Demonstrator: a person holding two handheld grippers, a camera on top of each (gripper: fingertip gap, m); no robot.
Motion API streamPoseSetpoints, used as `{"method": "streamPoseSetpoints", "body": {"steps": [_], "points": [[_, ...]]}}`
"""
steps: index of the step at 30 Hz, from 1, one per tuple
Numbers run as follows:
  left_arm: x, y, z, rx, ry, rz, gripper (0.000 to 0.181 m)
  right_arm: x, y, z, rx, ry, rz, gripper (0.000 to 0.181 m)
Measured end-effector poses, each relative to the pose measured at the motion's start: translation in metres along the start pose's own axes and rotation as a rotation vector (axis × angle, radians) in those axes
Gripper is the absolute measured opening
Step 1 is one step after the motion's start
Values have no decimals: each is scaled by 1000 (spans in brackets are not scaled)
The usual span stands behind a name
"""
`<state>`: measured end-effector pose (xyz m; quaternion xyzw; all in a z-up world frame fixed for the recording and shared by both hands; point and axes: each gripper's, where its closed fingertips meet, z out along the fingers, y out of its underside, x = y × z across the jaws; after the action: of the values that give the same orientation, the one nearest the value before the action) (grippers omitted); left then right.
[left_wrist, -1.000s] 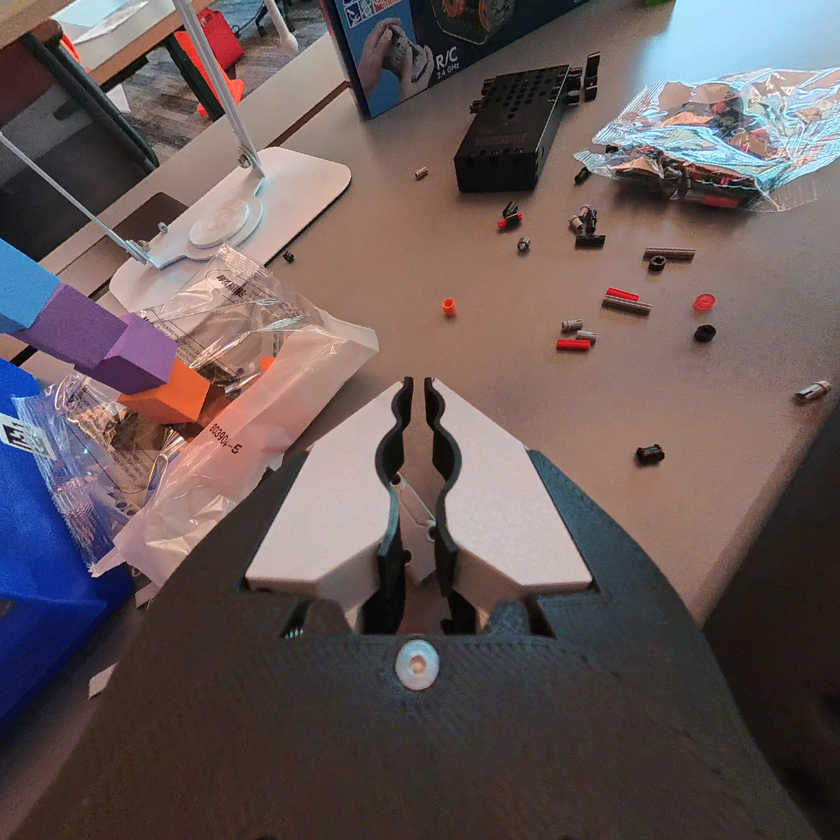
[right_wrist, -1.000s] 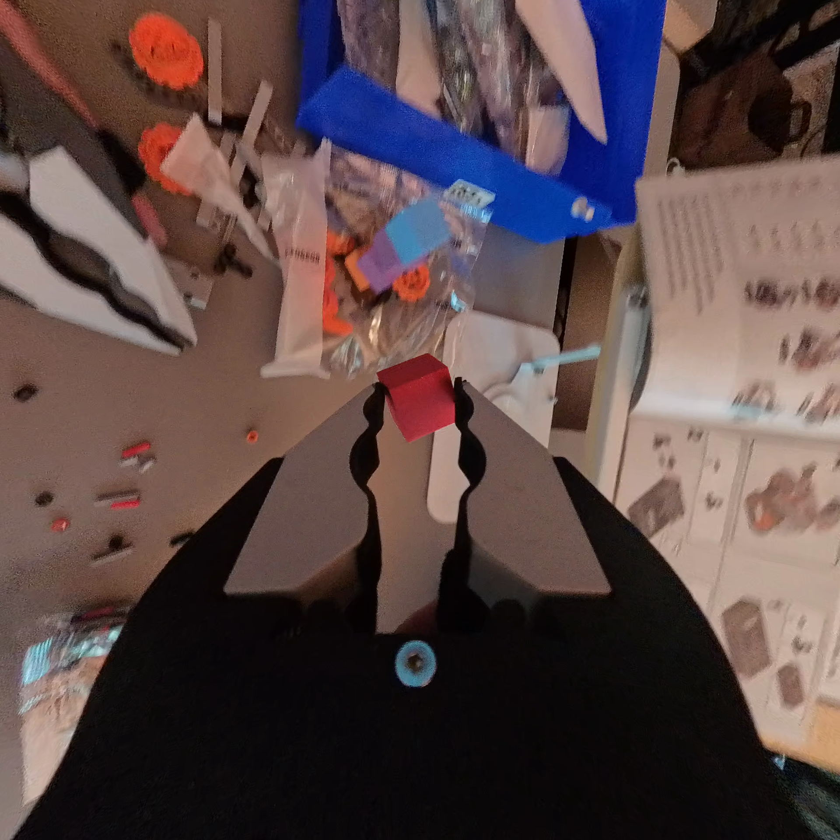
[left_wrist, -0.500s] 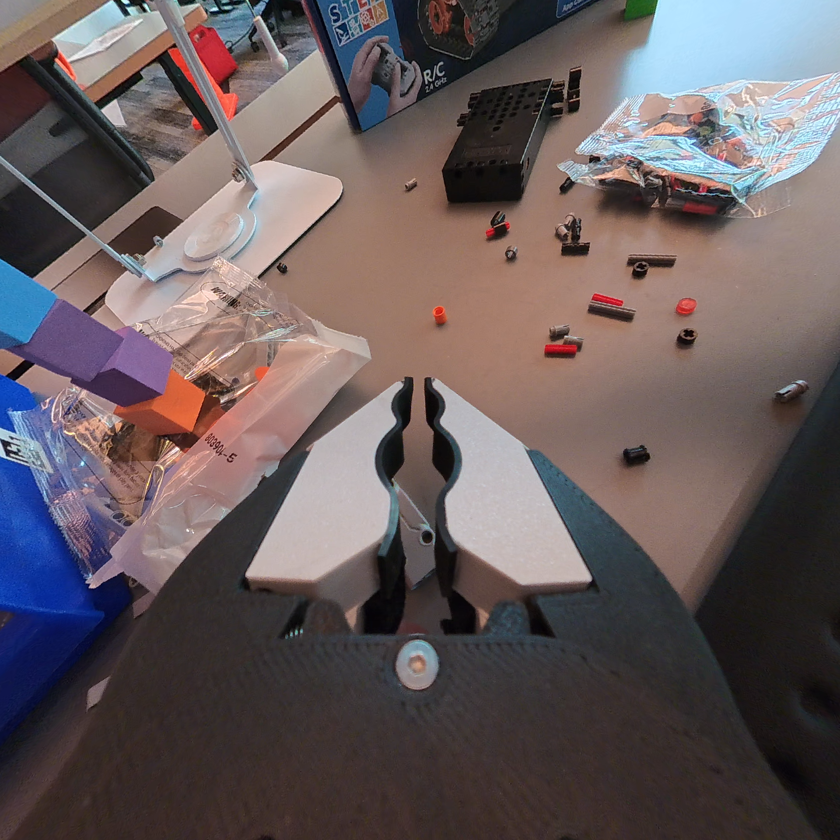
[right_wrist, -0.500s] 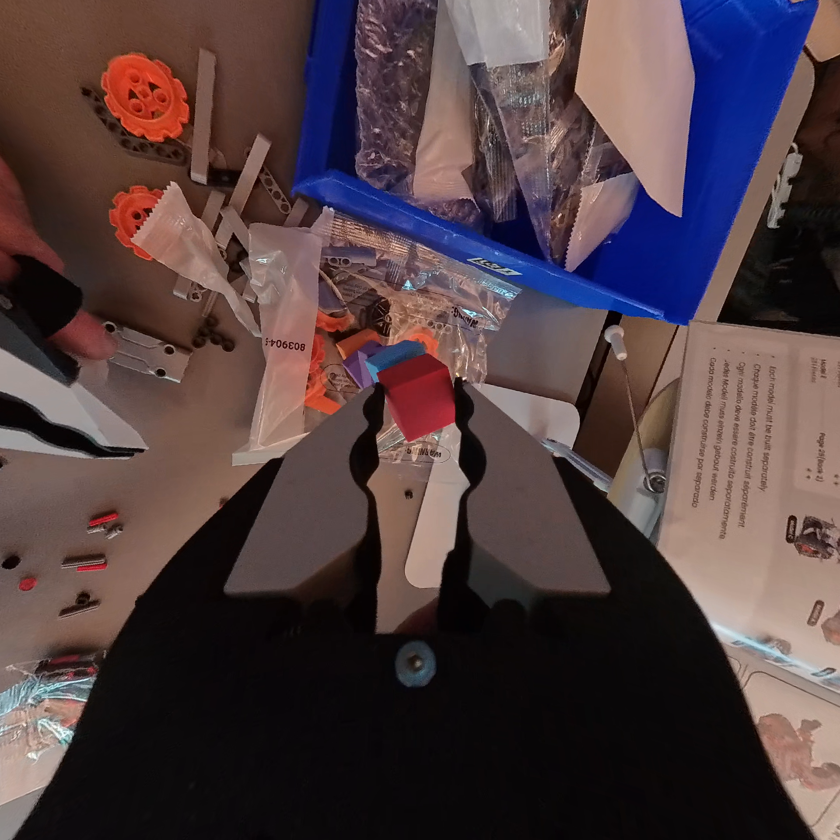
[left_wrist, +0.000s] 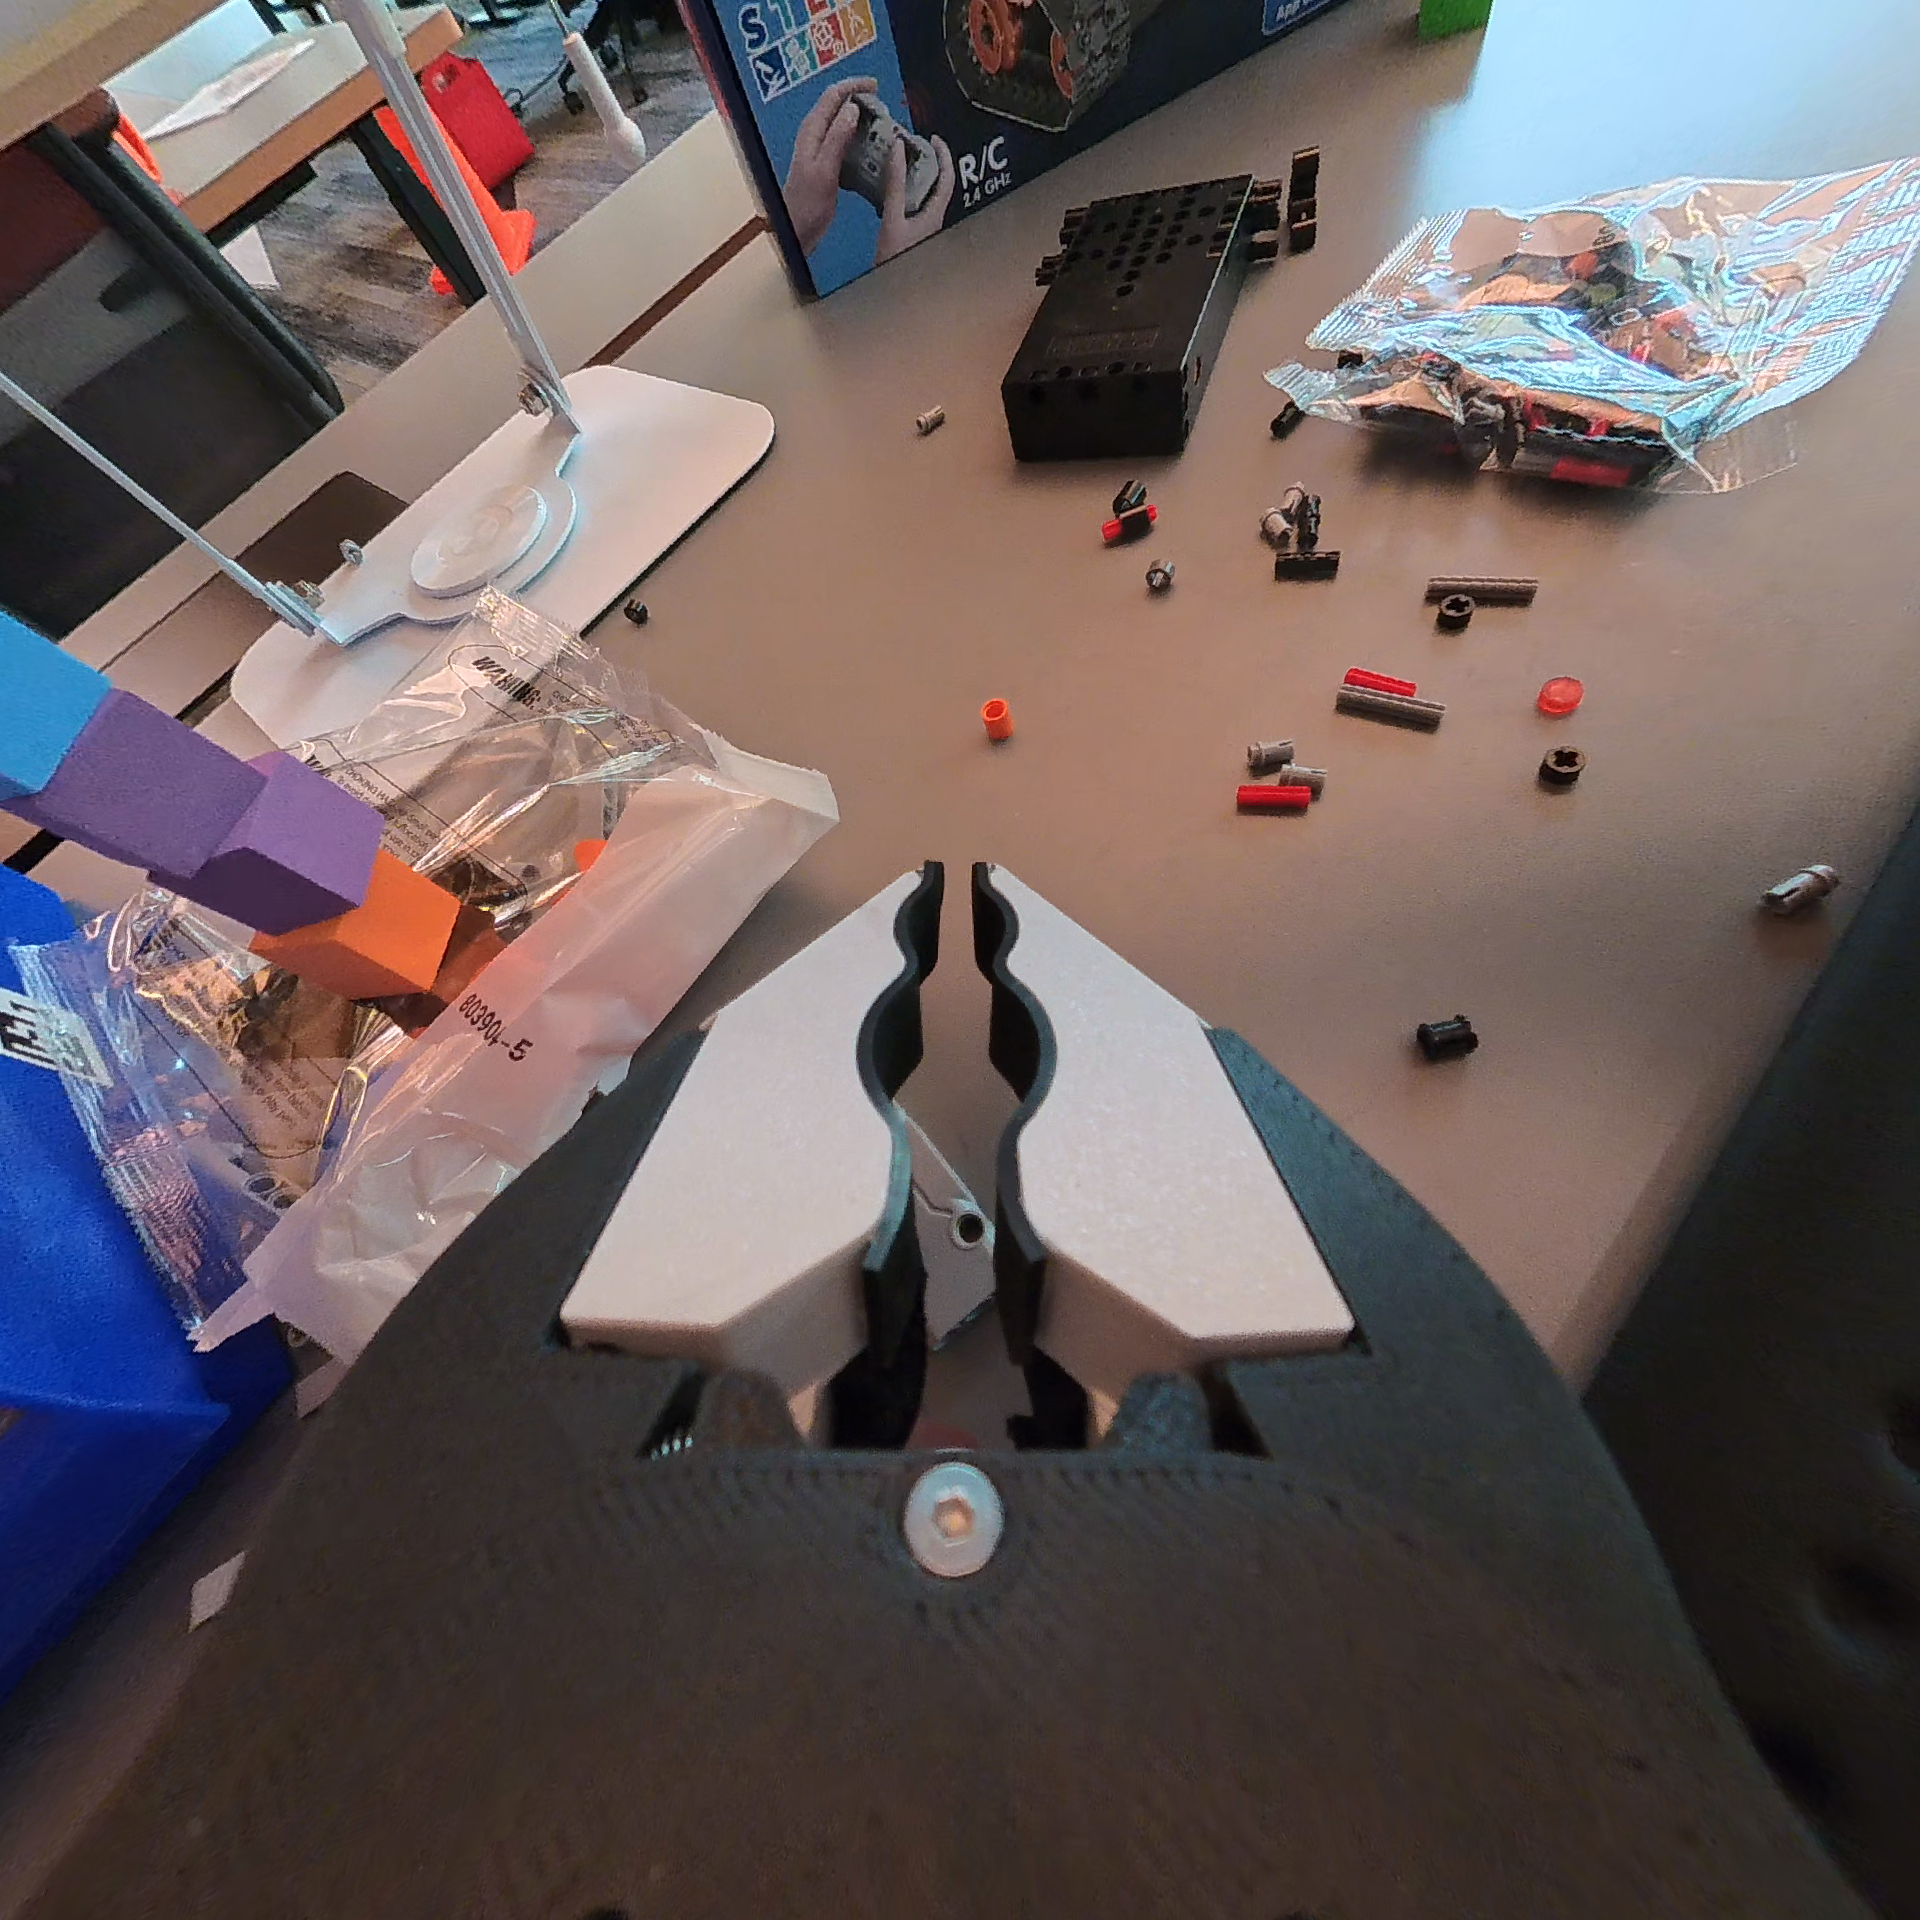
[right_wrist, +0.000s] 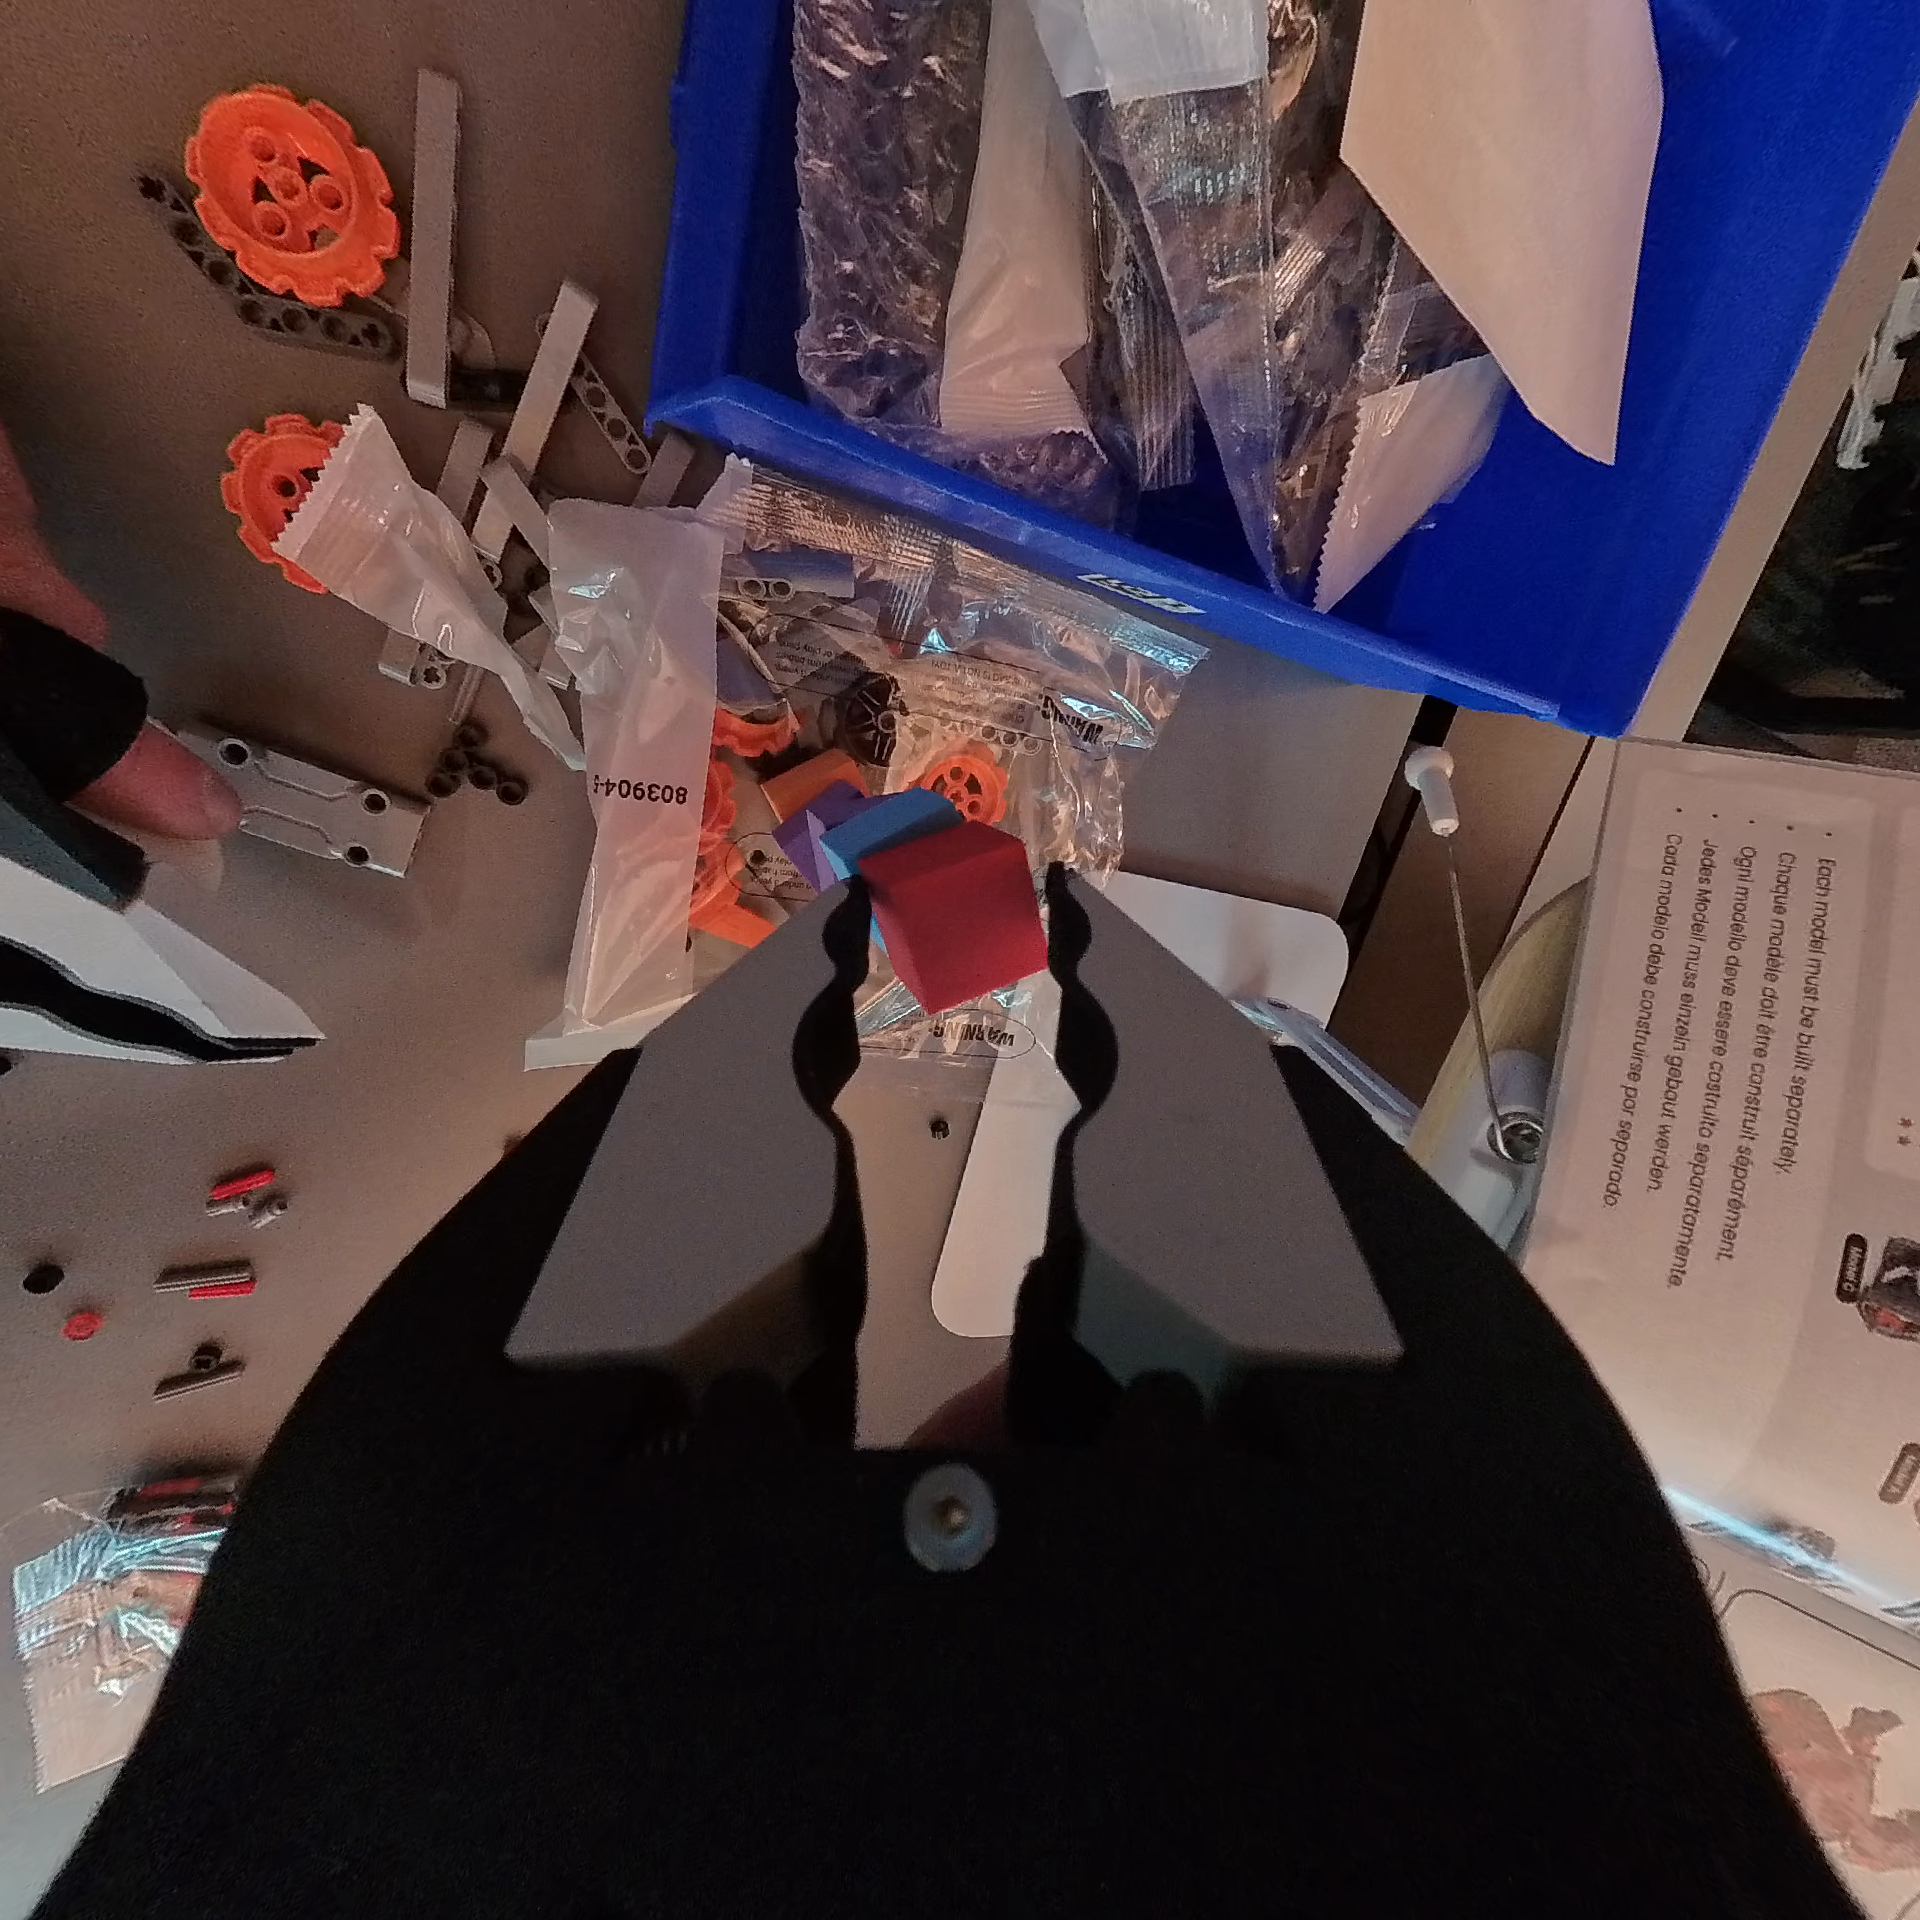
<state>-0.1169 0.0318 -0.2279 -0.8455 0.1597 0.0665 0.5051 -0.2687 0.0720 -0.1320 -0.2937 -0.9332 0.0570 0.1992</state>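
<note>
My right gripper (right_wrist: 951, 894) is shut on a red block (right_wrist: 951, 925), the near end of a stick of coloured blocks: red, blue, purple, orange. In the left wrist view the stick (left_wrist: 208, 821) comes in from the left, its orange tip on a clear bag of parts (left_wrist: 582, 831). The bag (right_wrist: 935, 686) lies against a blue bin (right_wrist: 1558, 582). My left gripper (left_wrist: 958, 868) is shut and empty, low over the table beside the bag. A grey plate piece (right_wrist: 301, 810) lies under a person's finger beside it and shows between the jaws (left_wrist: 951, 1226).
Small loose pins and bushes (left_wrist: 1382, 696) are scattered on the grey table. A black battery box (left_wrist: 1132, 332), a crinkled bag (left_wrist: 1621, 332), a blue carton (left_wrist: 935, 125) and a white stand base (left_wrist: 540, 499) lie beyond. Orange gears (right_wrist: 291, 208) and a booklet (right_wrist: 1745, 1143) flank the bin. One gripper's finger ends stand about 20 centimeters off the other's. Between my left fingertips and the blue carton (left_wrist: 935, 125) there is roughly 35 centimeters.
My right gripper swung over the bag with the block stick and then settled. My left gripper drew back slightly and now holds still.
</note>
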Motion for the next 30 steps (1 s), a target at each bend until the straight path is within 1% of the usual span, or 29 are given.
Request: {"method": "streamPoseSetpoints", "body": {"steps": [2,8,17,20,23,25,27,29,30], "points": [[0,0,0,0,-1,-1,4,2,-1,-1,5,10,-1,30],[0,1,1,-6,-1,-1,4,-1,-3,-4,10,3,0,31],[-1,2,1,-7,-3,-5,4,-2,-4,-5,18,6,3,38],[-3,1,0,-1,-8,-8,4,2,-5,-13,42,39,9,41],[-3,2,-1,-3,-9,-10,5,2,-1,-35,75,99,21,43],[-4,4,-1,-11,-15,-3,5,-5,10,-55,84,140,31,46],[-4,4,-1,-12,-9,-5,5,-17,31,-75,82,180,46,48],[-3,4,-1,-16,-15,6,5,-32,63,-94,72,212,84,49],[-3,4,-1,-16,-15,10,5,-40,84,-101,60,225,111,49]]}}
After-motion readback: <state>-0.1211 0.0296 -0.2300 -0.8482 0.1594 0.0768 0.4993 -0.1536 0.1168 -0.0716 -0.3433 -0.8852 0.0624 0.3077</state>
